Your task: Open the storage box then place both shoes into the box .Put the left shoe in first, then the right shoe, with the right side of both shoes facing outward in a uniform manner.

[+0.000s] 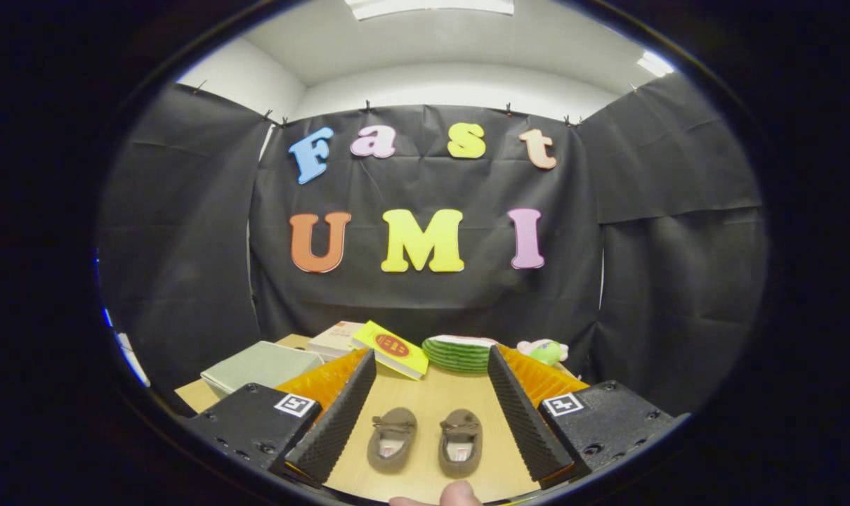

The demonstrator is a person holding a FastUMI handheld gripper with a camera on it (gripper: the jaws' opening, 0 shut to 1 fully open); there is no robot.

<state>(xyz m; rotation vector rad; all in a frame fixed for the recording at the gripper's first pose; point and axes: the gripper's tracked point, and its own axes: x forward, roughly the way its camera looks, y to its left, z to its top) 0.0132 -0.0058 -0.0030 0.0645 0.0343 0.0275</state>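
The tool (425, 414) hangs wide open, holding nothing, above 2 small brown suede slippers (425, 441) at the near edge of the wooden bench (425, 393) (toes pointing away). Nothing begun: opening the box likely comes first.

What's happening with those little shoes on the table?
A person is holding a grabbing tool over a wooden table. Its fingers are spread wide open, and two small brown shoes sit side by side on the table between them, untouched. Beyond the fingers lie a pale green box, some books, a watermelon-slice toy and a small plush toy. Nothing has been picked up yet.
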